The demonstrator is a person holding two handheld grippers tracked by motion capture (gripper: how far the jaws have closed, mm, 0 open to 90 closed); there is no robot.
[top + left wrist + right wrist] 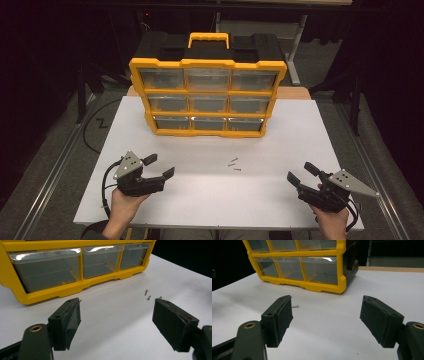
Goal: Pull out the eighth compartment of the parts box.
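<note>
Three small screws point(234, 164) lie loose on the white table point(200, 200), close together, in the open stretch between the two grippers and a little ahead of both. From the left gripper point(159, 166) they sit ahead and off to its right, well apart from its tips; in the left gripper view two of the screws point(147, 295) show just beyond the right-hand jaw, and a third peeks over that jaw's top edge. From the right gripper point(300, 172) they lie ahead and to its left, also well apart; in the right gripper view one screw point(295, 306) shows just past the tip of the left-hand jaw.

Both grippers are released: each has its jaws spread wide with nothing between the pads, and each is held in a hand low over the table near the person's edge.

Farther ahead of both grippers, beyond the screws, stands a yellow parts box point(207, 97) with nine clear drawers, its front facing the person.
</note>
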